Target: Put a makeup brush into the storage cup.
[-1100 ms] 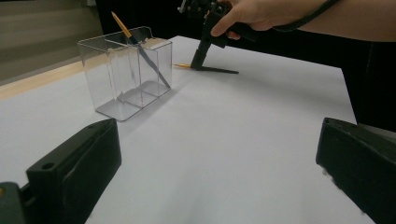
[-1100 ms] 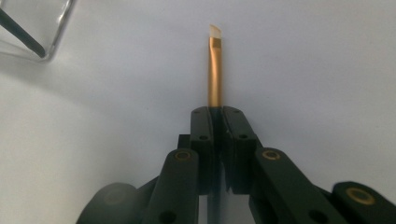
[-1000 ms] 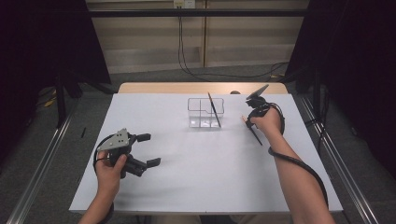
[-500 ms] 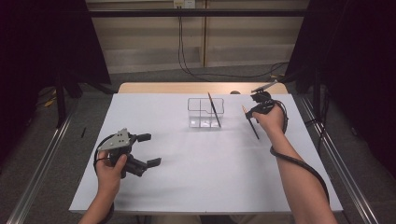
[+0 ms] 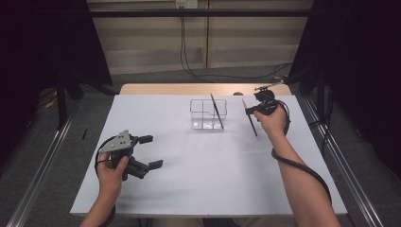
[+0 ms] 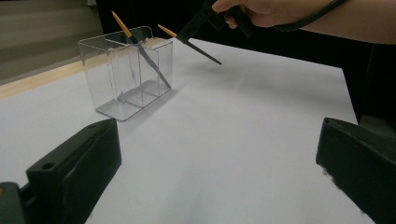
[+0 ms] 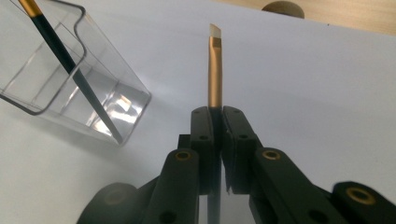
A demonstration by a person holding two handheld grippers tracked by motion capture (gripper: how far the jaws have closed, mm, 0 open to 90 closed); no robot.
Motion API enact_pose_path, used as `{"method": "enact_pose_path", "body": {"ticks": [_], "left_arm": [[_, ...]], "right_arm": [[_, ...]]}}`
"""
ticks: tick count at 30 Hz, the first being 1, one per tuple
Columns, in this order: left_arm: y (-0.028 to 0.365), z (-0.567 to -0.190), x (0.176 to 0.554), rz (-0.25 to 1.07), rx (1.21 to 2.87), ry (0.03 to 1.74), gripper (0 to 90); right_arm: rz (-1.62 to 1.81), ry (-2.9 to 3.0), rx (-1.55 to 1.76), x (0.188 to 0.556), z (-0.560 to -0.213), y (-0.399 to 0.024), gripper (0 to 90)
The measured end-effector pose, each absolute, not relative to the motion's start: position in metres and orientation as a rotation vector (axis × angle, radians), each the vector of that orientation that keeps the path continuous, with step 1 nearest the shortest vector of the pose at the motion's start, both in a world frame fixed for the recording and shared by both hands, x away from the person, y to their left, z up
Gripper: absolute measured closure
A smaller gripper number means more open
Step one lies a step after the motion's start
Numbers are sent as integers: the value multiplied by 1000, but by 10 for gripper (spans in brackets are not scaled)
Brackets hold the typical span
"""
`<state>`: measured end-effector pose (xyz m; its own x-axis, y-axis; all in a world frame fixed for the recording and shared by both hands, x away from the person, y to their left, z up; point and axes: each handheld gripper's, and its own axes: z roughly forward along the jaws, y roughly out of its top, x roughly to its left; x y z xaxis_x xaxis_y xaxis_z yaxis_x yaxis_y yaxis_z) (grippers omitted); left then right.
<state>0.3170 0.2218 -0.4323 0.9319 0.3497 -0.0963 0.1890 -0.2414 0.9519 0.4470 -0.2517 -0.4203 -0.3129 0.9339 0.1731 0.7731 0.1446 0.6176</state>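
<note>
Our matte black two-jaw left gripper (image 5: 150, 151) carries a grey three-cornered plate; our black right gripper (image 7: 215, 119) shows round screws, trailing a black cable.

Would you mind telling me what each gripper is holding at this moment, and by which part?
The right gripper is shut on a thin brush, clamped on its dark handle just behind the gold ferrule. The left gripper is open and holds nothing.

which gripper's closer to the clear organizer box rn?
Right. The right gripper, shut on a brush, hangs just right of the clear organizer box. The left gripper, open, sits at the table's near left, well short of it.
</note>
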Motion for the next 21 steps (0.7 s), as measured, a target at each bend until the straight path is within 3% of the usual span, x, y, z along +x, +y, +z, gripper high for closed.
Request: {"method": "enact_pose_path", "body": {"ticks": [21], "left_arm": [[221, -432, 317, 157, 1826, 397, 1]], "right_arm": [[1235, 1997, 1604, 435, -417, -253, 840]]}}
